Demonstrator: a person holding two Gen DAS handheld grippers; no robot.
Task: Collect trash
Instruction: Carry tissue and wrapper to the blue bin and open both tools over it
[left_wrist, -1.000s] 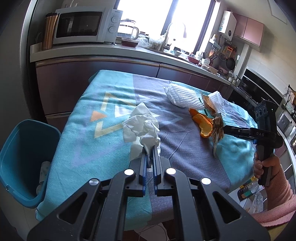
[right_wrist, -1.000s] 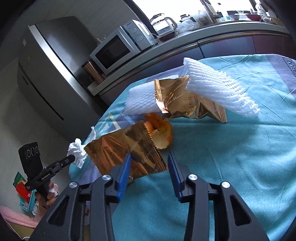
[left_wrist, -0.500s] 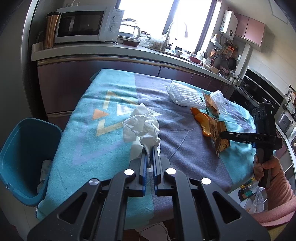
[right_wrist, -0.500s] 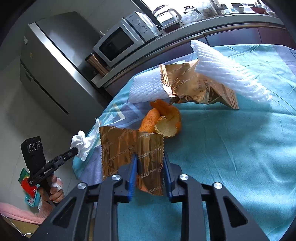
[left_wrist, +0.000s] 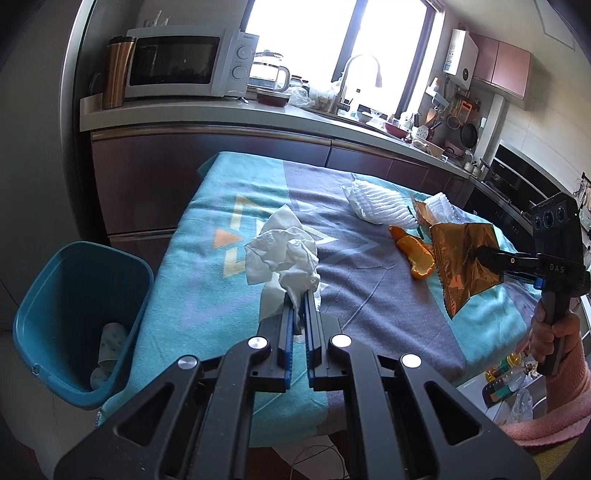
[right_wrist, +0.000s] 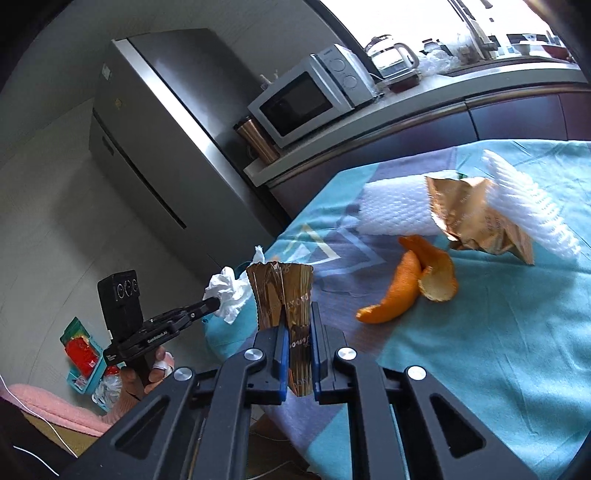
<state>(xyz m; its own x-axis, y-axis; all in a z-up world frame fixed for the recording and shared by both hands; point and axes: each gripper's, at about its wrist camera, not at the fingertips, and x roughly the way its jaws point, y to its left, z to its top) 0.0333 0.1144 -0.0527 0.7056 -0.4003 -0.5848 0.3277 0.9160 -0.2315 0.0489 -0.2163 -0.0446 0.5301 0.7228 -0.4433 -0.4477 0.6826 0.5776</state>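
Note:
My left gripper (left_wrist: 299, 301) is shut on a crumpled white tissue (left_wrist: 282, 254), held just above the teal and grey tablecloth (left_wrist: 207, 288). My right gripper (right_wrist: 297, 319) has its jaws closing on a creased gold snack wrapper (right_wrist: 280, 295), and the pads press its lower part. In the left wrist view that wrapper (left_wrist: 461, 266) hangs from the right gripper (left_wrist: 480, 254) above the cloth. An orange peel (right_wrist: 406, 288), a second gold wrapper (right_wrist: 476, 221) and two white foam nets (right_wrist: 399, 210) lie on the table.
A blue bin (left_wrist: 74, 295) with paper cups in it stands on the floor by the table's left edge. A counter with a microwave (left_wrist: 177, 66) runs behind the table. A fridge (right_wrist: 155, 122) stands to the left. Bags lie on the floor near the person's hands.
The right gripper's jaws went from wide apart to pinching the gold wrapper, and the wrapper came up off the cloth. The left gripper kept its hold on the tissue and drifted back a little.

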